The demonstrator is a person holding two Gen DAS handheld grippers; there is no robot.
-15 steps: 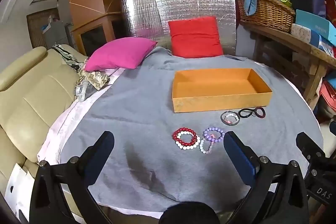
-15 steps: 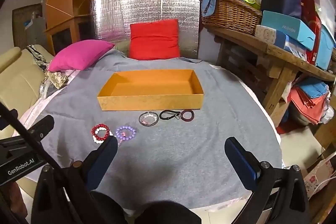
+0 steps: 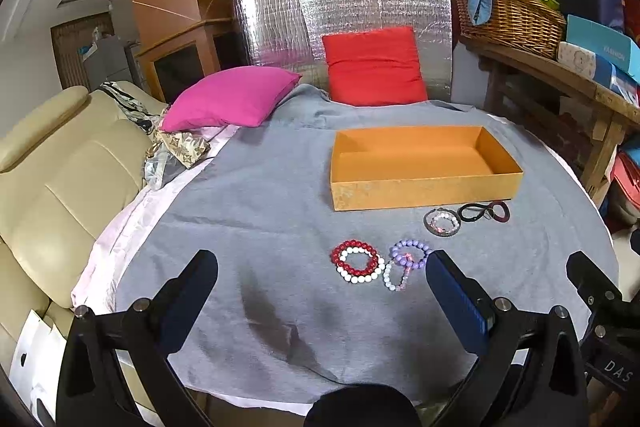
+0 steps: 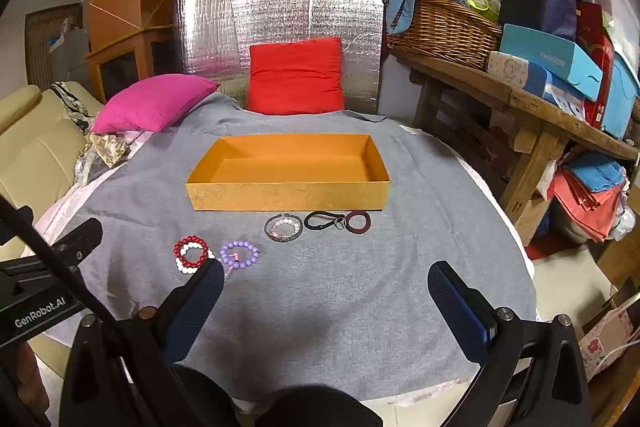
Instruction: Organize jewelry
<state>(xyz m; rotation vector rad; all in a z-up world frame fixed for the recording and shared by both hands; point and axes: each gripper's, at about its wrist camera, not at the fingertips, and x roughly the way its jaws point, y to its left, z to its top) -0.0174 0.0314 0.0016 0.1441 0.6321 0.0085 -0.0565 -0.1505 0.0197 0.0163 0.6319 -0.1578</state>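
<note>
An empty orange box (image 3: 424, 187) (image 4: 288, 193) sits on the grey cloth. In front of it lie a red and white bead bracelet (image 3: 356, 261) (image 4: 191, 254), a purple bead bracelet (image 3: 410, 254) (image 4: 239, 254), a clear bead bracelet with a dark ring (image 3: 442, 222) (image 4: 283, 227), a black hair tie (image 3: 476, 211) (image 4: 322, 219) and a maroon ring (image 3: 500, 211) (image 4: 358, 222). My left gripper (image 3: 322, 275) is open and empty, hovering just short of the red and purple bracelets. My right gripper (image 4: 326, 287) is open and empty, nearer than the hair ties.
A pink pillow (image 3: 232, 99) and a red pillow (image 3: 374, 67) lie at the back of the cloth before a silver foil panel (image 4: 280, 15). A beige sofa (image 3: 52, 179) is on the left. A wooden bench (image 4: 520, 99) with a wicker basket (image 4: 444, 27) and boxes stands on the right.
Both grippers have shifted only slightly; the jewelry and box have not moved.
</note>
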